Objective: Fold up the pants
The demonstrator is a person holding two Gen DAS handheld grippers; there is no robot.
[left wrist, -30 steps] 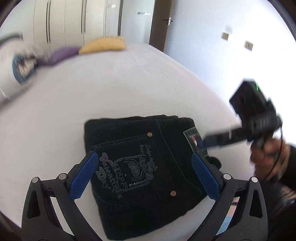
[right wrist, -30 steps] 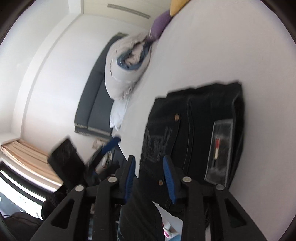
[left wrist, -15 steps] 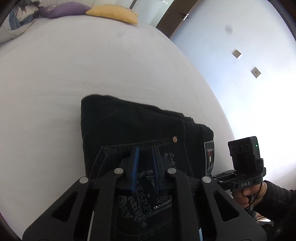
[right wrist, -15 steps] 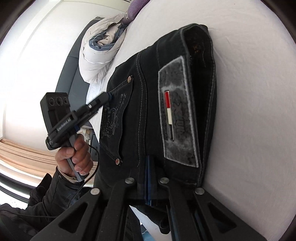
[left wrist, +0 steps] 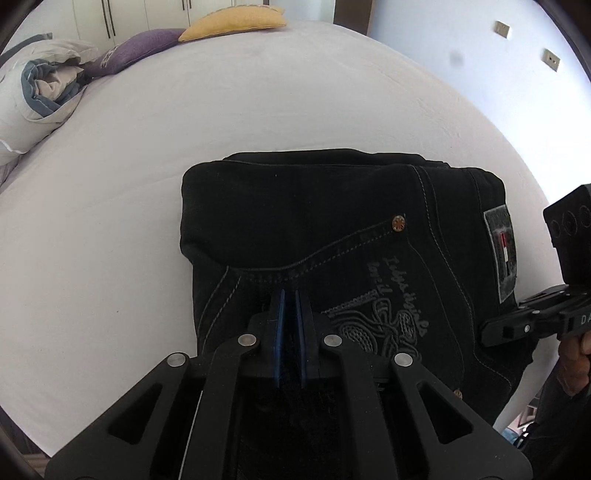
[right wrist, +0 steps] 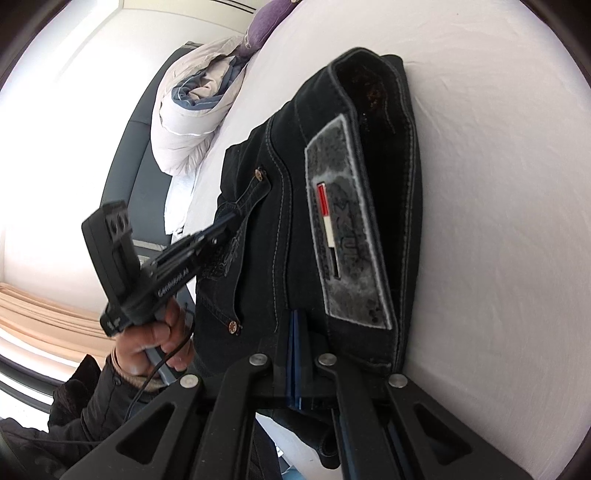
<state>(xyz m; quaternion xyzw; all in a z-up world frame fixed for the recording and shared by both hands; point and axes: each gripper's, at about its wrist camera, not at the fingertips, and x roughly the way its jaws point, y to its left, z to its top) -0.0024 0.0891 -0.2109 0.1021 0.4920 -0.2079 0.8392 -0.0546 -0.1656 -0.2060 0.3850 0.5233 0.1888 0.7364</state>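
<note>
Black folded jeans [left wrist: 332, 206] lie on the white bed [left wrist: 258, 103], back pocket with embroidered lettering facing up; they also show in the right wrist view [right wrist: 280, 221], with a grey waist patch [right wrist: 347, 229]. My left gripper [left wrist: 290, 295] has its blue pads together at the near edge of the jeans, over the pocket. My right gripper [right wrist: 294, 317] is shut at the waistband end, below the patch. I cannot tell whether either pinches cloth. The right gripper also shows in the left wrist view [left wrist: 491, 332], the left one in the right wrist view [right wrist: 229, 218].
A rolled grey duvet [left wrist: 33, 96], a purple cushion [left wrist: 136, 51] and a yellow cushion [left wrist: 232, 18] lie at the head of the bed. The duvet [right wrist: 192, 110] also shows in the right wrist view. A wall [left wrist: 480, 48] runs along the right side.
Both grippers have shut, from wide open a second ago. Both have moved down onto the near edges of the folded jeans.
</note>
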